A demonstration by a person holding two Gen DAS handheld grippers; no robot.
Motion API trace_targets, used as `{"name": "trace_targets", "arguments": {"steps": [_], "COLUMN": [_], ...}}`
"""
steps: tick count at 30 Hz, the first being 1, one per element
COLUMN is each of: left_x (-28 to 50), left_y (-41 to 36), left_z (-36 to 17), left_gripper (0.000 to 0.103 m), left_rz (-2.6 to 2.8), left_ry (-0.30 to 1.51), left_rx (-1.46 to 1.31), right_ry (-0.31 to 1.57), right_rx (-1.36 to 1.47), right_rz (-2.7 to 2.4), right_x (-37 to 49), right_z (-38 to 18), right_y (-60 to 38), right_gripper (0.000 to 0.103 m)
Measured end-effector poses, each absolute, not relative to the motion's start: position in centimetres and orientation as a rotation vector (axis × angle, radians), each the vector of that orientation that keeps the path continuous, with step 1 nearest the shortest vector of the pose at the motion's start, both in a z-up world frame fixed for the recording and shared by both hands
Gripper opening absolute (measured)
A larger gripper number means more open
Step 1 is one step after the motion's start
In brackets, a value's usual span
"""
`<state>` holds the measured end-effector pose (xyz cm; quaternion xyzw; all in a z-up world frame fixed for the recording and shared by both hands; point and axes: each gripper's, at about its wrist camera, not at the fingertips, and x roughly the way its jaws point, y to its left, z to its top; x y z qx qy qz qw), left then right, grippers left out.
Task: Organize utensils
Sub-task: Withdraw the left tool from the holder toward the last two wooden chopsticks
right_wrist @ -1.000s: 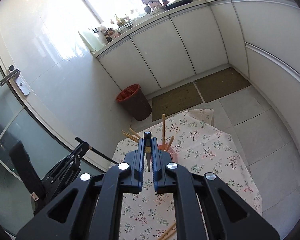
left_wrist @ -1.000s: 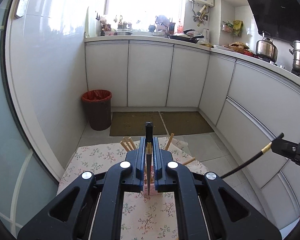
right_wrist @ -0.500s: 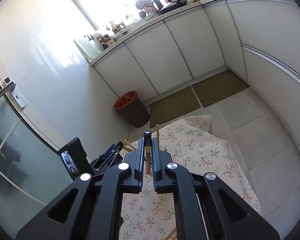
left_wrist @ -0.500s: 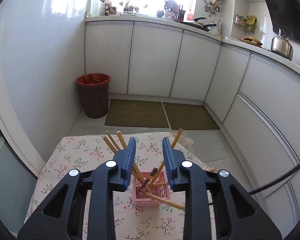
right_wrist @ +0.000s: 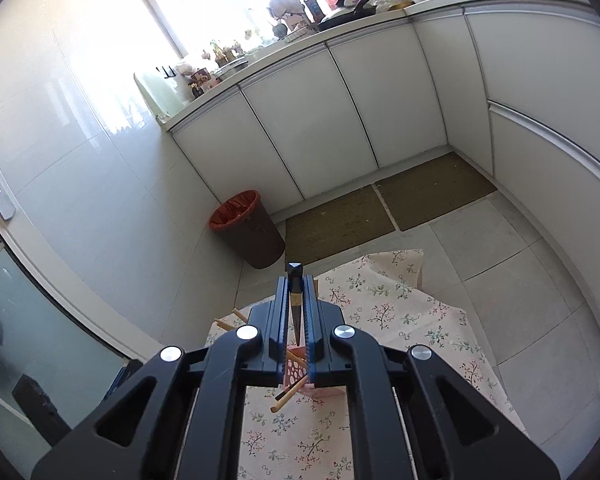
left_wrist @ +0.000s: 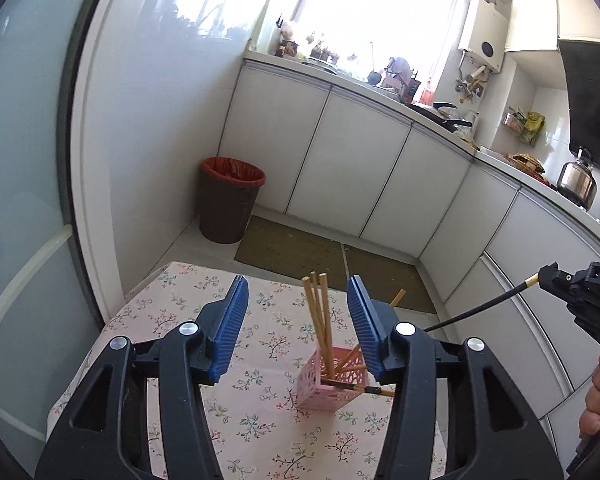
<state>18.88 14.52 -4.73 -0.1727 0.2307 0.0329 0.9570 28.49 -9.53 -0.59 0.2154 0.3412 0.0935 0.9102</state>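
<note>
Two tongs: left tongs (left_wrist: 298,308) just opened, nothing between them, pink basket (left_wrist: 332,380) at 5 o'clock; right tongs (right_wrist: 296,300) clamp a black chopstick (right_wrist: 295,304).

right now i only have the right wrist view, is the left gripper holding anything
Observer: no, the left gripper is open. Its jaws have just been opening, and nothing is between them.
Operator: how many wooden ones stand in the basket, my fingers block it
Observer: three wooden chopsticks stand close together in the pink basket.
Operator: any black one in there
Observer: yes, one black chopstick lies low across the basket, poking out on the right.
</note>
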Motion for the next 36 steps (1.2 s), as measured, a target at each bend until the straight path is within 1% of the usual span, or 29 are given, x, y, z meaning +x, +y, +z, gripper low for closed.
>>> {"name": "trace_targets", "arguments": {"steps": [6,10,13,19,20,21,23,25,27,29,30,32,34,36], "left_x": [18.8,18.9,18.3,17.3,17.1,16.8,16.2,15.6,14.9,14.3,14.0,13.5,13.1,12.8], "left_y": [16.4,16.7,16.4,14.9,14.5,14.1,13.2,12.4,11.4,10.6,10.2,9.4,8.8,8.2], "left_z": [-7.1,-7.5,-6.9,-5.7,-5.4,-5.2,-4.6,-4.3,-4.4,-4.6,-4.8,-5.3,-5.6,-6.0], "left_gripper": [0.048,0.048,0.048,0.051,0.052,0.056,0.063,0.066,0.075,0.078,0.08,0.084,0.087,0.088], "left_rz": [0.097,0.099,0.095,0.083,0.08,0.076,0.077,0.073,0.065,0.064,0.06,0.048,0.046,0.039], "left_ry": [0.51,0.52,0.497,0.491,0.489,0.488,0.484,0.482,0.493,0.502,0.511,0.531,0.542,0.556], "left_rx": [-0.367,-0.366,-0.345,-0.312,-0.306,-0.301,-0.281,-0.265,-0.244,-0.226,-0.223,-0.215,-0.203,-0.187], "right_ry": [0.751,0.752,0.735,0.681,0.675,0.669,0.661,0.662,0.67,0.681,0.687,0.684,0.67,0.675], "right_rx": [0.363,0.307,0.315,0.245,0.231,0.222,0.203,0.193,0.186,0.177,0.17,0.17,0.181,0.183], "right_rz": [0.181,0.204,0.205,0.164,0.158,0.151,0.127,0.113,0.102,0.096,0.092,0.081,0.065,0.055], "right_x": [31.5,32.5,31.7,28.3,27.5,26.8,25.3,23.9,22.6,21.4,20.7,19.2,17.8,16.8], "right_z": [-4.0,-6.0,-5.4,-3.2,-3.0,-2.8,-2.8,-3.1,-3.6,-4.2,-4.6,-5.3,-5.9,-6.6], "right_y": [-5.2,-3.1,-3.5,-4.7,-4.9,-5.2,-5.7,-6.3,-6.9,-7.3,-7.5,-7.9,-8.4,-8.8], "right_gripper": [0.007,0.011,0.012,0.012,0.013,0.014,0.02,0.024,0.029,0.036,0.038,0.057,0.065,0.066]}}
